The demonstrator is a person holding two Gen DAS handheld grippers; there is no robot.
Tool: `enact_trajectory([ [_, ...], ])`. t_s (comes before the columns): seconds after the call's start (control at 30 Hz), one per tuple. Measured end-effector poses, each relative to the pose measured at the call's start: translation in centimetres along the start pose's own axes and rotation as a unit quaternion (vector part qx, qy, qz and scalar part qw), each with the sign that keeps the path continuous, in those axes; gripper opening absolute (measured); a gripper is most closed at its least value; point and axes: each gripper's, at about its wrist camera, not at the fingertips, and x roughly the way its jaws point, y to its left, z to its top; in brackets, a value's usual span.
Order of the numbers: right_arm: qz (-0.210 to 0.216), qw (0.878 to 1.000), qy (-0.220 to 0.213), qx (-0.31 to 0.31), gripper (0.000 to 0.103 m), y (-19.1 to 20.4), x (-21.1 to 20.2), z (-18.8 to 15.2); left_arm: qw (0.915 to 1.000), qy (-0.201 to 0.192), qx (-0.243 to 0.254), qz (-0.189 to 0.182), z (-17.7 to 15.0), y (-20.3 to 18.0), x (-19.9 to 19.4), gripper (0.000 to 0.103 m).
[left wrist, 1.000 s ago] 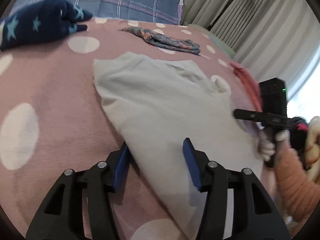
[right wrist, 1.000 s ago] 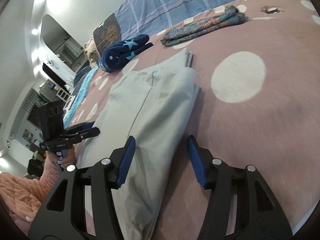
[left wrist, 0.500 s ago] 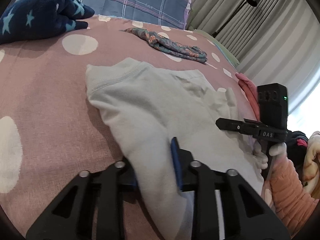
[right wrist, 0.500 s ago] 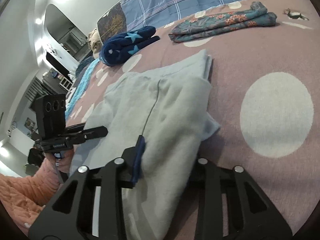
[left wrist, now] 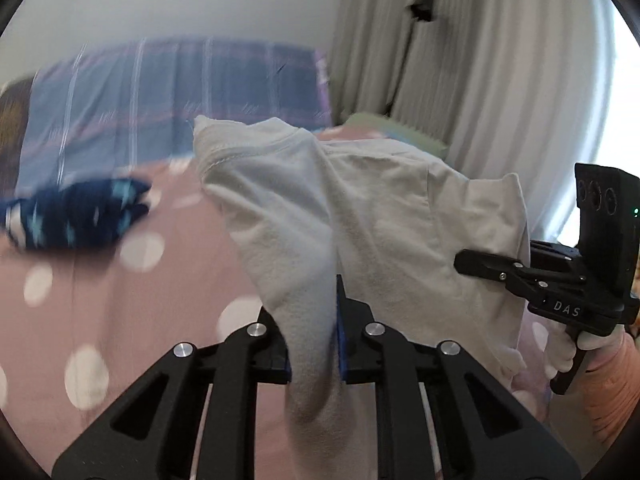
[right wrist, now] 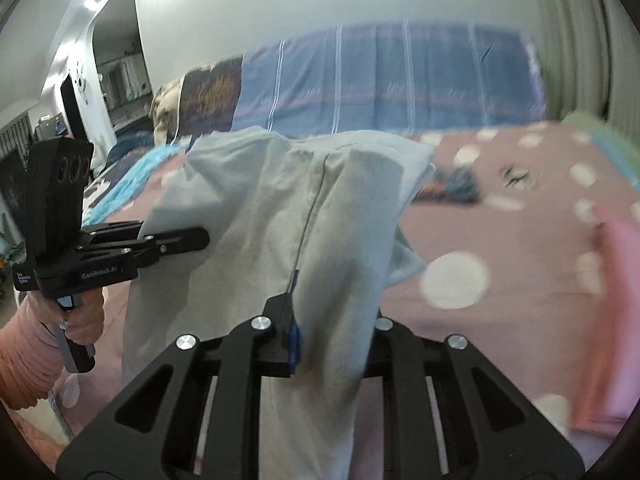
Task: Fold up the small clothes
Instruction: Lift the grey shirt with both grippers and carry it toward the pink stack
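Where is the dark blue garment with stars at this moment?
In the left wrist view, the dark blue garment lies at the left on the dotted pink bedspread, below the striped pillow.

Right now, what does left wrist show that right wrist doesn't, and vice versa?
Left wrist only: the navy star-print garment lying on the bed, and a floor lamp against the curtains.

Right wrist only: a multicoloured patterned garment, a pink cloth at the bed's edge, and a doorway into another room.

Both: the pale grey garment raised off the pink dotted bedspread, the left hand-held gripper and right hand-held gripper each clamped on an end, and the blue plaid pillow.
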Motion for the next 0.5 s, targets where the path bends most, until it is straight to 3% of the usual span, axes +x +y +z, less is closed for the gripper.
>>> enact_trajectory([
  [0.23,-0.086,0.994,-0.064,0.009,0.017,-3.2,-9.8,0.8,0.9951,-0.047,0.065,-0.057,4.4,-9.6,-0.1,0.015],
  [0.5,-0.218,0.970,-0.099,0.030,0.017,-9.5,-18.4,0.6,0.9840,-0.054,0.109,-0.130,8.4,-19.1,3.9,0.015],
])
